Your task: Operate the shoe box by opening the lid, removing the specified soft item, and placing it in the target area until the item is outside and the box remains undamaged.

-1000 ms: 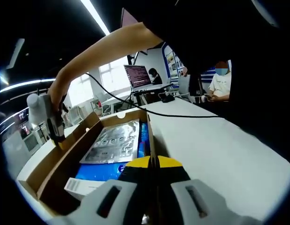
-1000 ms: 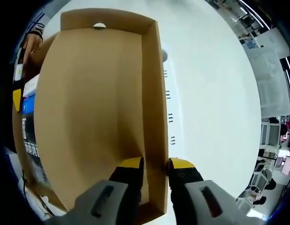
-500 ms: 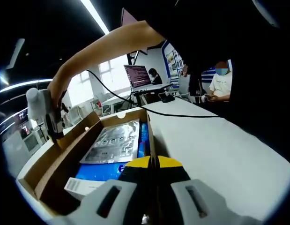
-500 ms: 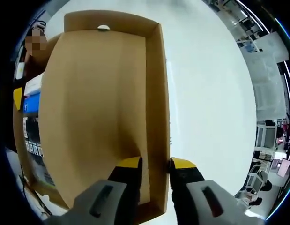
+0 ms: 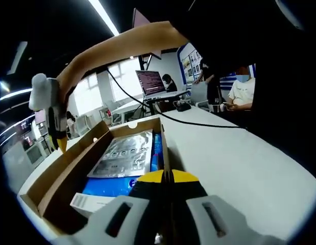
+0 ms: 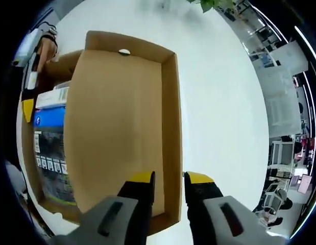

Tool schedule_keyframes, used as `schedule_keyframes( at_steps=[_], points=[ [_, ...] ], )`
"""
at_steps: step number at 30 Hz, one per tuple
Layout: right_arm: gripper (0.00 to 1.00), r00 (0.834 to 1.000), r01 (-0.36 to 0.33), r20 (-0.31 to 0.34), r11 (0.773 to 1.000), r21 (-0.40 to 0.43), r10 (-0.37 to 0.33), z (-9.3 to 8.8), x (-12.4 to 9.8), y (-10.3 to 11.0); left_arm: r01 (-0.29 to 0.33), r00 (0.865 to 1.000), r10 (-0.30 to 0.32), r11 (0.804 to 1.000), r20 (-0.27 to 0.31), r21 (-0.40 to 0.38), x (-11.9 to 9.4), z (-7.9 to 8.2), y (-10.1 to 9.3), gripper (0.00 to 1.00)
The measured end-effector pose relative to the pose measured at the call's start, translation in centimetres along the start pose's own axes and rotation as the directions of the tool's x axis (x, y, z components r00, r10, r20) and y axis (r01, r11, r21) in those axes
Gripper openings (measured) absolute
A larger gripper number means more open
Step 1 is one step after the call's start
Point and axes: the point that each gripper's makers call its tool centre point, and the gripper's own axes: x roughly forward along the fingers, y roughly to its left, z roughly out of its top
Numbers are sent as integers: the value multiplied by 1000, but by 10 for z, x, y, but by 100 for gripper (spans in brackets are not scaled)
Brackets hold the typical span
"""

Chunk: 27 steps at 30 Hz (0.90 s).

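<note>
The shoe box (image 5: pixel 104 153) sits open on the white bench (image 5: pixel 239 163), its lid (image 6: pixel 117 138) swung back flat beside it with the brown inside facing up. In the left gripper view, the left tool (image 5: pixel 166 179) has its yellow-tipped jaws pressed together on the thin upright side wall of the box, right at the near end. Inside the box lies a flat silvery packet (image 5: pixel 124 153) printed with small pictures, resting on a blue package (image 5: pixel 114 185), and a white carton (image 5: pixel 89 203) lies at the near end. Which of these is the soft item I cannot tell.

In the right gripper view, the right tool (image 6: pixel 167 179) stands with its jaws a little apart, one on each side of the lid's raised edge wall; whether they touch the cardboard I cannot tell. In the left gripper view that same tool hangs at the far left, above the lid's outer edge, held by a bare arm (image 5: pixel 122 48) with a black cable (image 5: pixel 163 116) trailing from it across the bench. At the far end of the bench stands a laptop (image 5: pixel 150 84), with seated people behind it.
</note>
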Motion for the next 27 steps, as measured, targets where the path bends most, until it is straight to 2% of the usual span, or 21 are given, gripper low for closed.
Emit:
schedule_keyframes(
  at_steps=[7,14,21,23,27],
  points=[
    [22,999,31,21,1000,-3,-31,0,-21,9,-3,1000,3,1000,-2,-4,0,-6,11,3],
    [23,998,55,45,998,-19,-54,0,-42,31,-4,1000,4,1000,-5,-6,-1,-3,3,3],
    [25,994,77,77,996,-37,-74,9,-60,52,-5,1000,5,1000,-5,-3,-1,-3,1,3],
    [25,992,91,91,995,-46,-87,14,-68,61,-6,1000,6,1000,-4,-1,-1,-2,-1,3],
    [26,982,109,159,993,-36,-102,25,-84,80,-4,1000,4,1000,-4,0,0,0,-4,3]
  ],
)
